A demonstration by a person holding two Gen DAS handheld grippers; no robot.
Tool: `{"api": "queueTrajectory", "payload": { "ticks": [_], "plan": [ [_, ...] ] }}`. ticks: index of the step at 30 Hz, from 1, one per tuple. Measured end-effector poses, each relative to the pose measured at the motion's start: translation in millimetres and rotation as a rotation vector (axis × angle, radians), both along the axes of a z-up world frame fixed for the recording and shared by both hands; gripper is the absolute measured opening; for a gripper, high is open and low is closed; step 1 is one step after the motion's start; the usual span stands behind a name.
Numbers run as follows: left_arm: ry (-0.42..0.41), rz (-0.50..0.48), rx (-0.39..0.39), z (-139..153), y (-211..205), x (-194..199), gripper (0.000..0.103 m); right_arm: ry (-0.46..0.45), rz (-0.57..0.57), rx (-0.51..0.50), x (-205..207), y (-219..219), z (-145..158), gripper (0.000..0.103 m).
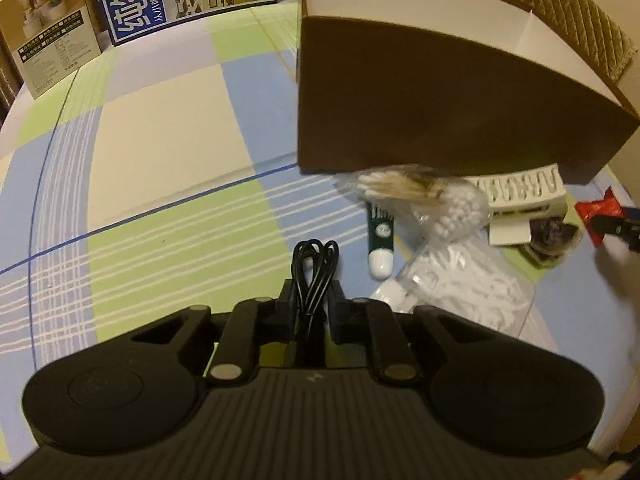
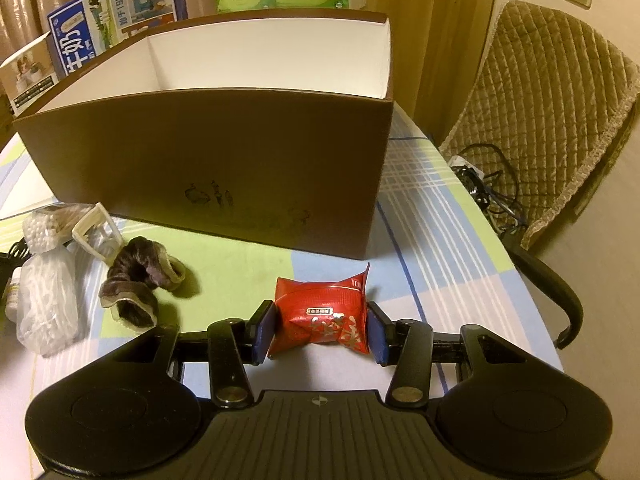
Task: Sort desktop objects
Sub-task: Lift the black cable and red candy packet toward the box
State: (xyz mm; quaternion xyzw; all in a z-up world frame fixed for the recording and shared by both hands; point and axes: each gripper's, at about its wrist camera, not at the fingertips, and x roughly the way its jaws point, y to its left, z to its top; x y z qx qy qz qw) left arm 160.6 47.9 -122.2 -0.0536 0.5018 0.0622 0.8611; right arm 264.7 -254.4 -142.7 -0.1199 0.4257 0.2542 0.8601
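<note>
Left wrist view: left gripper [image 1: 311, 304] is clamped narrow on a coiled black cable [image 1: 314, 276], just in front of the brown box [image 1: 440, 100], probably to lift it w/o the loops spilling. Right gripper [image 2: 321, 326] pinches a red snack packet [image 2: 322, 316] by its sides, near the box's front wall. Cotton swabs [image 1: 456, 212], tube [image 1: 381, 240] & hair scrunchie [image 2: 136, 284] lie unsorted beside the box, which looks empty, i.e. sorting seems barely begun.

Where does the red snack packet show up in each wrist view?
Left wrist: red snack packet at far right edge, beside the brown box.
Right wrist: packet centre, clamped between the right tongs.
Shared landmark: the brown box.
</note>
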Motion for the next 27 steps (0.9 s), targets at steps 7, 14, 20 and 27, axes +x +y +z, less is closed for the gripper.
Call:
{"api": "queueTrajectory", "payload": {
  "ticks": [7,14,20,27],
  "plan": [
    [0.004,0.031,-0.018,-2.9,6.5,-1.3,0.012,0.0,0.002,0.003,-1.4,-0.3,1.7,0.042],
    [0.005,0.022,0.0,-0.2,1.2,0.1,0.011,0.006,0.002,0.008,-5.8,-4.3,3.2,0.041],
    [-0.025,0.006,0.006,9.2,-2.1,-2.9,0.011,0.012,0.005,0.016,-10.6,-7.5,7.1,0.038],
    [-0.026,0.001,0.009,9.5,-4.7,-6.6,0.011,0.017,0.017,0.014,-15.1,-7.1,10.2,0.036]
  ]
}}
